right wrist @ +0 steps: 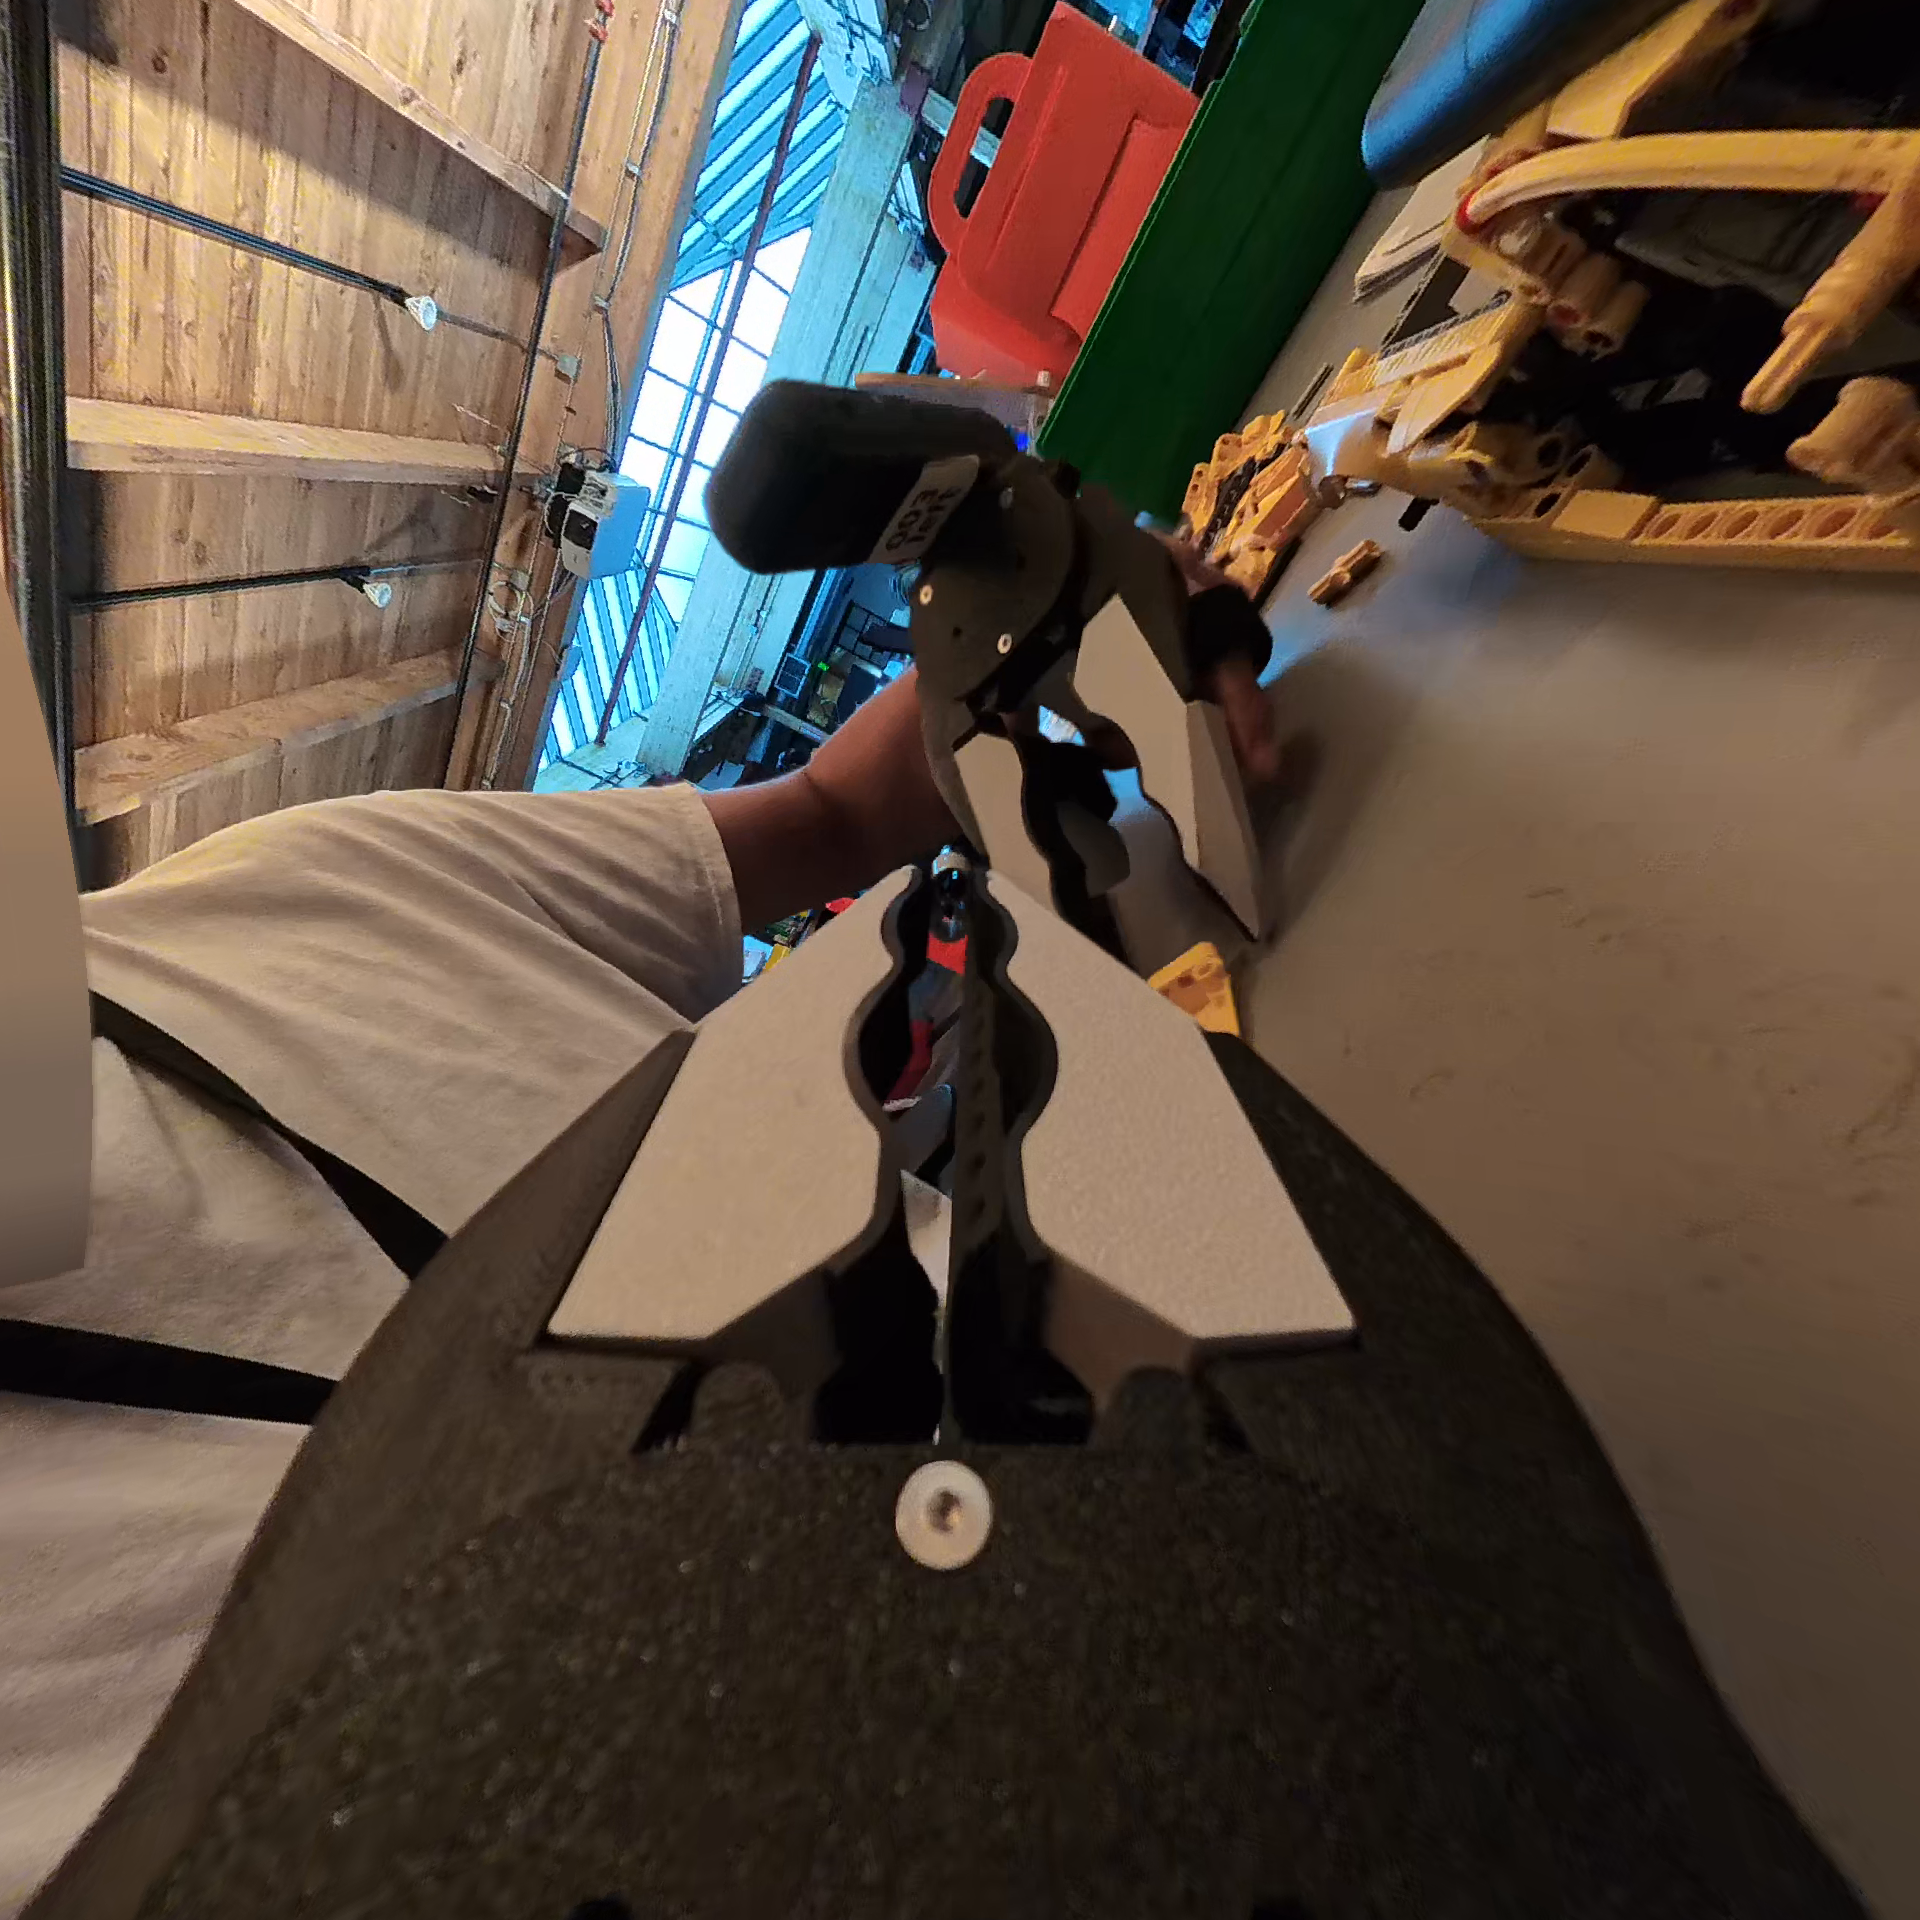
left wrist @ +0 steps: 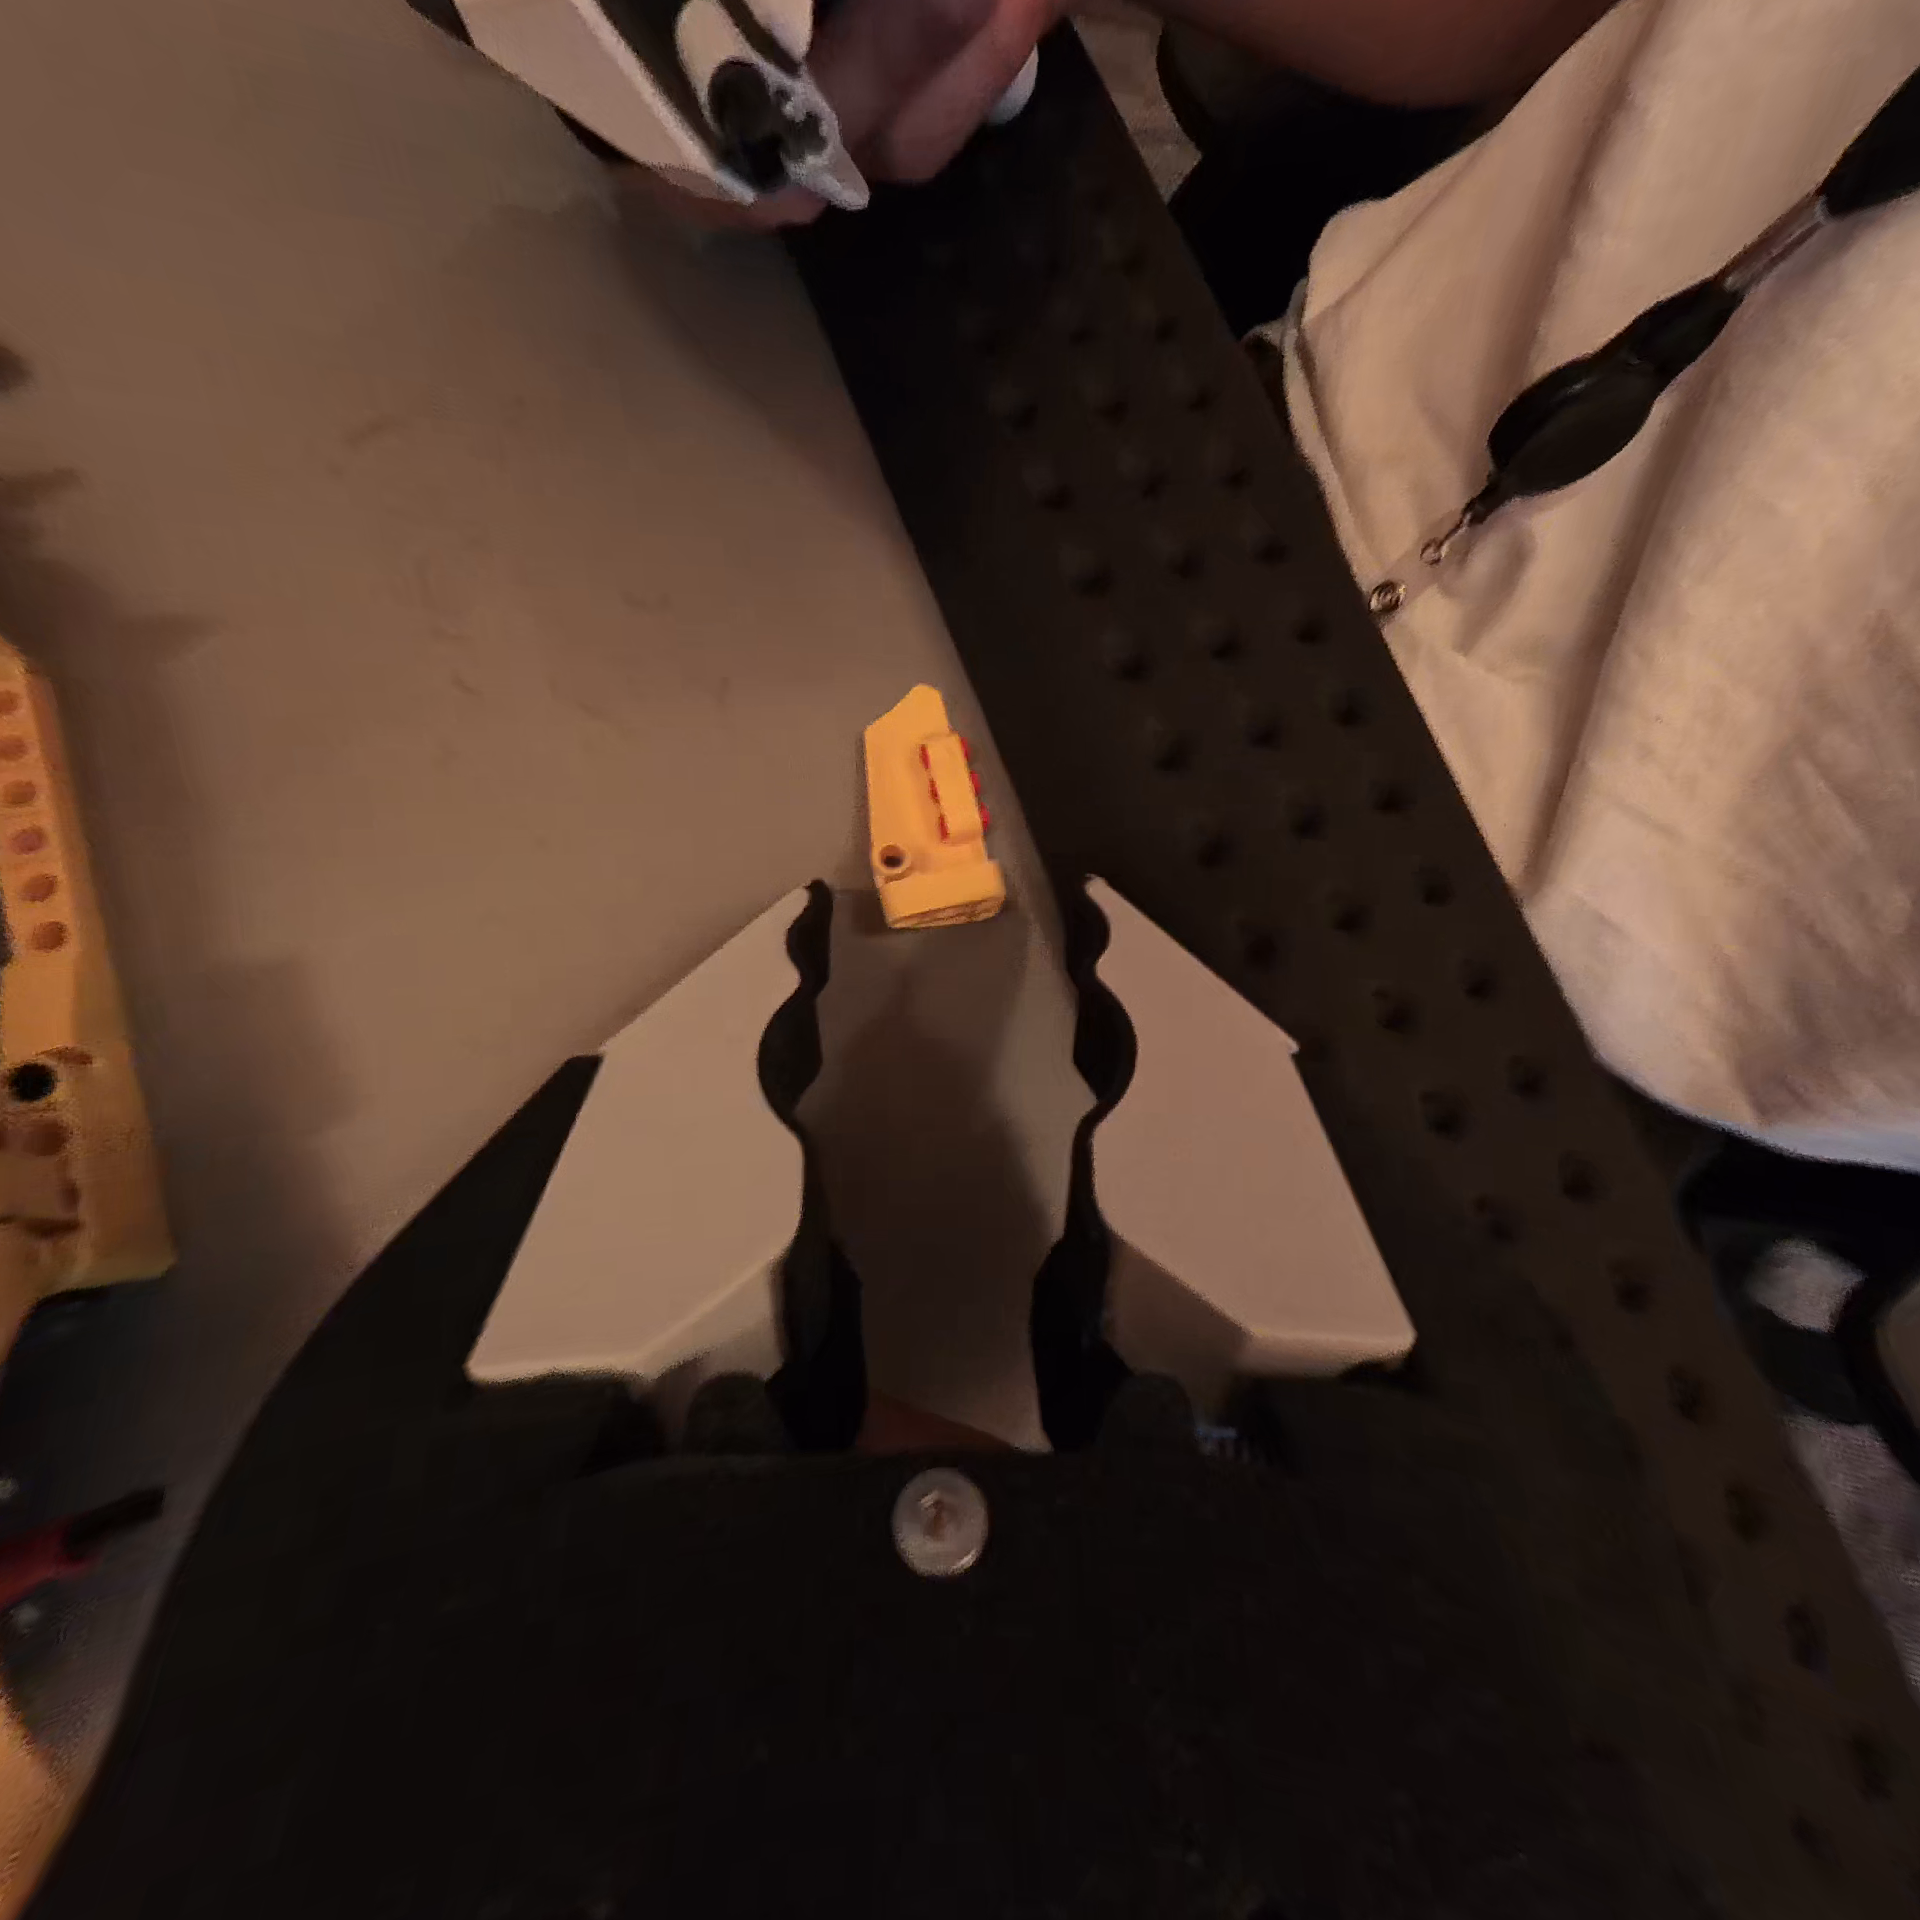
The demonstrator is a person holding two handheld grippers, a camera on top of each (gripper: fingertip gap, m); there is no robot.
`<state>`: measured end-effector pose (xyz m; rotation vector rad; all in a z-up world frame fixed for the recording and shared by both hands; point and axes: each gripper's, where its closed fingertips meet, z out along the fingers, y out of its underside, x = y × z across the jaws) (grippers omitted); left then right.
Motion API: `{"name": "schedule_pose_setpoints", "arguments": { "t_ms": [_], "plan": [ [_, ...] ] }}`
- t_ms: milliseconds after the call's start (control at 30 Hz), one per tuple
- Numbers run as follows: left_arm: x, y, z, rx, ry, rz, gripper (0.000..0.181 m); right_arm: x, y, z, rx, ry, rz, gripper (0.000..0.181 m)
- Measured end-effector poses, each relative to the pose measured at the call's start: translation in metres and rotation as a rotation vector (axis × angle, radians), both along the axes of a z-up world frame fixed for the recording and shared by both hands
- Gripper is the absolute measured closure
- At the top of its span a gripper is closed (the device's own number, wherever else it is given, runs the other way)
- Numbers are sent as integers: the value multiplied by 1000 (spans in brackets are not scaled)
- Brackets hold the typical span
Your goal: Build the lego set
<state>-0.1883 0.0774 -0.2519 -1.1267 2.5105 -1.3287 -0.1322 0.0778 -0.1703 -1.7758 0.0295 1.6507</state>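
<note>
Far on the left, the big yellow model (left wrist: 42, 935) sits at the side of the grey table (left wrist: 416, 520), only partly built, so it looks like you are in the middle of the job and fetching one more part. Near the middle, the small yellow piece (left wrist: 930, 821) with red dots lies flat on the table, close to the table's edge. Your left gripper (left wrist: 945, 904) points right at it. Its two jaws are spread wide apart and hold nothing, and the piece is just past the tips, not between them yet. So this step is picking up that piece. Next, I think you should push the left gripper forward a little, so one jaw goes on each side of the piece, then squeeze gently. Go slowly, because the piece is small and could slide or tip off the edge. Just right of the piece runs the black strip with holes (left wrist: 1195, 623), and past that is your white shirt (left wrist: 1610, 727). Your right gripper (right wrist: 951, 883) is turned on its side and held up off to the side of the table. Its jaws are pulled nearly together, and I can't see anything held in them. Keep it out of the way until the piece is lifted.
</note>
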Motion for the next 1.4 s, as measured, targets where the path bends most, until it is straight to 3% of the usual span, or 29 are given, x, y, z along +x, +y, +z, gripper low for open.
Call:
{"name": "schedule_pose_setpoints", "arguments": {
  "t_ms": [133,200,267,433,500,633,733,900,1400],
  "plan": [
    [1,-8,2,-43,66,87,134,1,1,0,3,2,-4,176],
    [4,-4,-1,-1,39,131,137,0,1,0,5,1,-3,176],
    [5,0,-4,54,7,148,157,-1,0,0,2,-1,4,176],
    [10,-3,-5,132,-54,173,158,-3,1,-6,-13,-53,-4,176],
    [19,4,1,226,-161,233,157,-5,3,-15,-44,-125,-26,176],
    [33,20,38,372,-400,483,157,-15,1,-26,-64,-261,-42,176],
    [31,20,38,502,-473,581,157,-26,1,-23,-58,-260,-4,175],
    [29,14,37,649,-566,614,158,-31,7,-36,-70,-390,-11,175],
    [28,11,43,672,-631,619,158,-32,8,-32,-34,-503,-36,176]
  ]
}}
